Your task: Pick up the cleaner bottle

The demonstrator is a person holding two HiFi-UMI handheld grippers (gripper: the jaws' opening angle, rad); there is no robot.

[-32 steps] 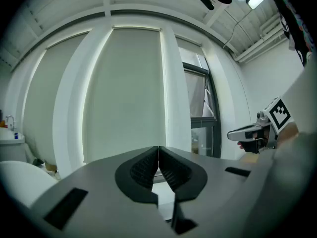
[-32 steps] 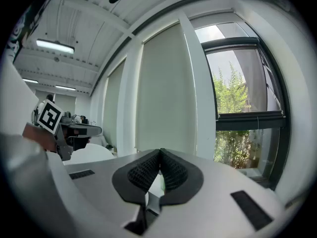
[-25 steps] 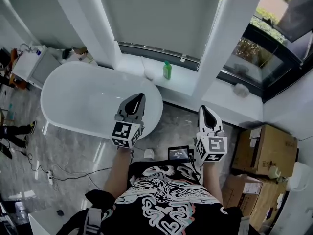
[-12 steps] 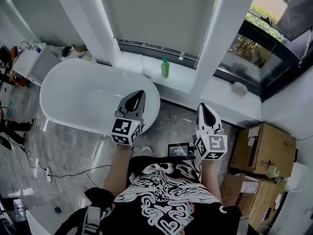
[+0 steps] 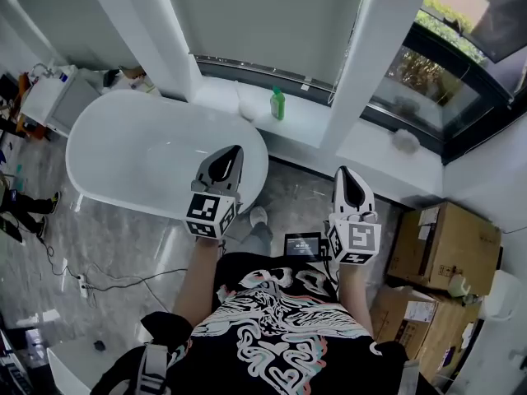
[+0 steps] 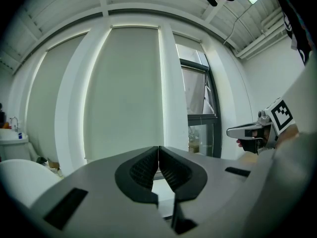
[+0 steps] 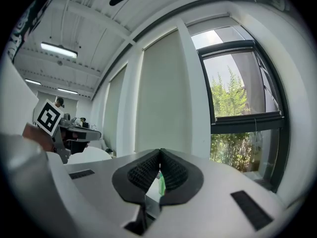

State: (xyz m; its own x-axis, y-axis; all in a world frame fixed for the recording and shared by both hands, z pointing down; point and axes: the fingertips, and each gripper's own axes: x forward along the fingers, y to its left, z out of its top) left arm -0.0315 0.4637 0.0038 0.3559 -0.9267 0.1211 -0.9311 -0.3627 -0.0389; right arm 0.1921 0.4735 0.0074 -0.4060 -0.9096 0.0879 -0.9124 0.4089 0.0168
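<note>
A green cleaner bottle (image 5: 277, 104) stands upright on the white window ledge (image 5: 317, 130), far ahead of both grippers. In the right gripper view a sliver of the bottle (image 7: 161, 184) shows just below the jaw tips. My left gripper (image 5: 235, 152) is held level over the end of the bathtub (image 5: 140, 159), jaws shut on nothing. My right gripper (image 5: 342, 175) is held level over the floor to the right, also shut and empty. In the left gripper view the left gripper (image 6: 158, 148) has its pads touching; the bottle is hidden there.
A white pillar (image 5: 362, 64) rises from the ledge between the bottle and the right window. A pale cloth (image 5: 405, 141) lies on the right sill. Cardboard boxes (image 5: 445, 249) stand at the right. A cabinet (image 5: 49, 105) and cables (image 5: 82, 282) lie at the left.
Both grippers have shifted slightly forward toward the ledge, and the view has tilted a little. The jaws stay shut; the bottle has not moved.
</note>
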